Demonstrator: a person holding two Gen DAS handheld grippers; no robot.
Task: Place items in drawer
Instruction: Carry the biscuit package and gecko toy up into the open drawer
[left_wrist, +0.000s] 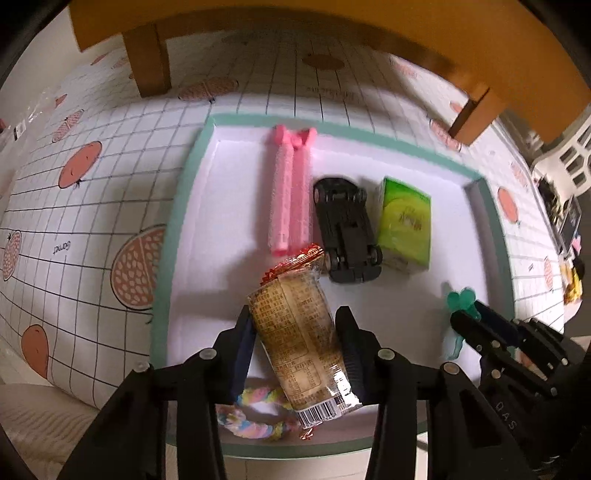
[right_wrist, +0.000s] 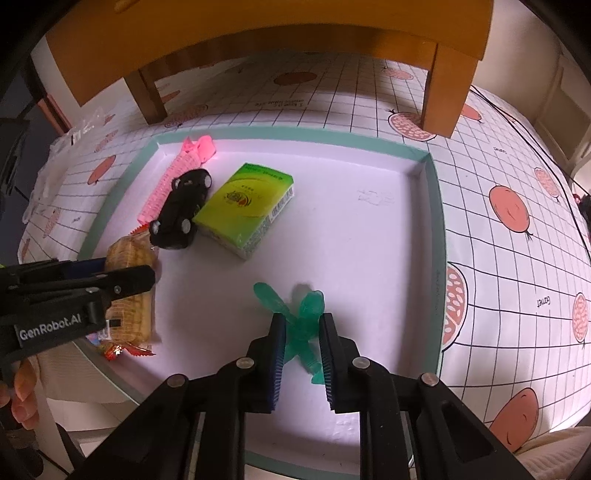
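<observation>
Snack packet pinched in left hand-held gripper, over drawer

The desk is covered by a white cloth printed with a black grid and orange fruit. A wooden shelf on short legs is set upon it. Pale walls are seen at the edges.

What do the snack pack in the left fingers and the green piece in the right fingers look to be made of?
Snack pack: clear plastic film, glossy, going by its glare and crimped ends. Green piece: probably translucent moulded plastic, since light shows through it.
</observation>
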